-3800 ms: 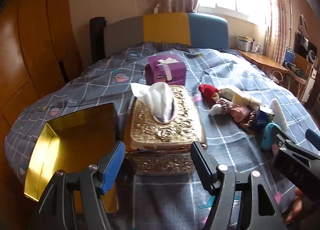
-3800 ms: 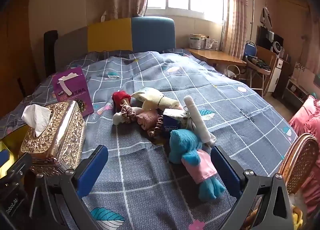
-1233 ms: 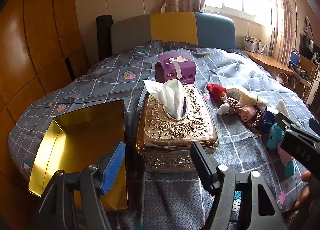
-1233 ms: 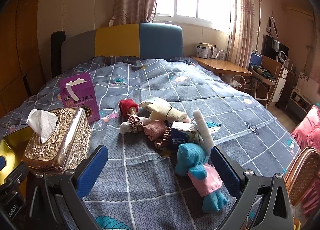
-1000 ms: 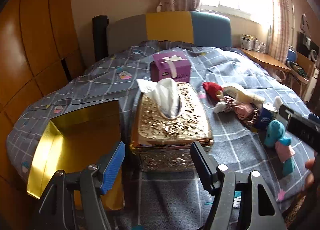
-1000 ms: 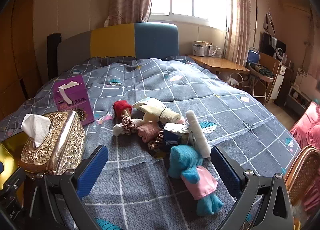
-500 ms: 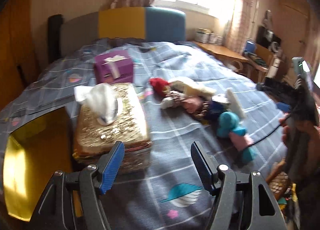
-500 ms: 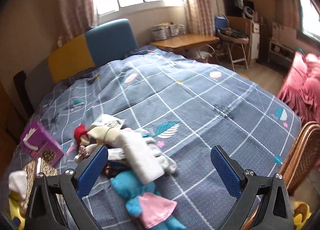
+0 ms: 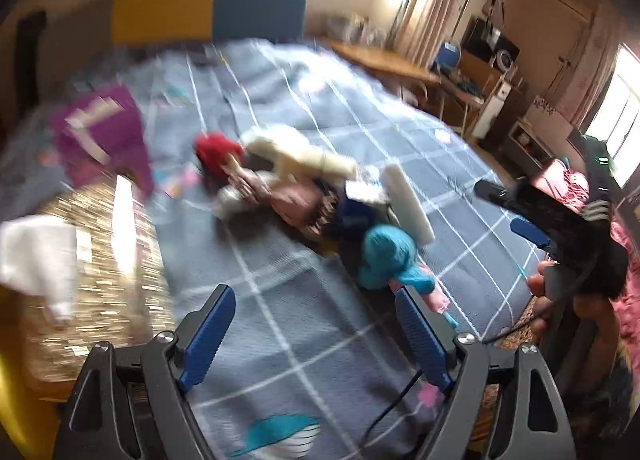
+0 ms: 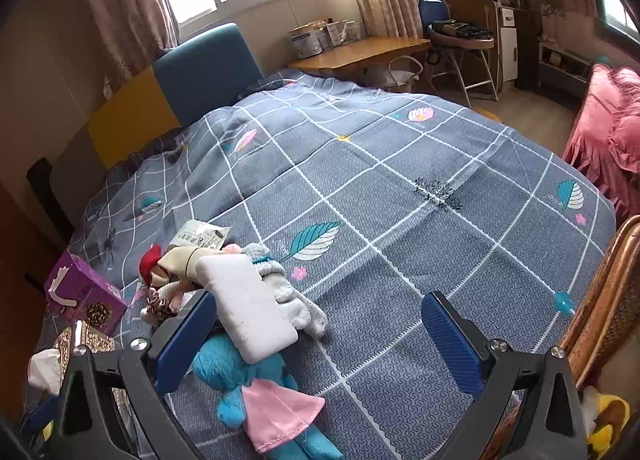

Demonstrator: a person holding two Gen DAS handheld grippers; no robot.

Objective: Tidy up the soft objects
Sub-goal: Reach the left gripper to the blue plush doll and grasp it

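Left wrist view: your left gripper (image 9: 316,334) hangs over the grey checked bedspread (image 9: 280,320), its jaws opening with only cloth between them. The blue plush doll (image 9: 386,256) in its pink skirt lies just beyond the right-hand finger, at the near end of the pile of soft things (image 9: 288,184). In the right wrist view, your right gripper (image 10: 318,336) stands spread wide and holds nothing; the doll (image 10: 256,392) lies by its left finger, under a white pad (image 10: 248,312).
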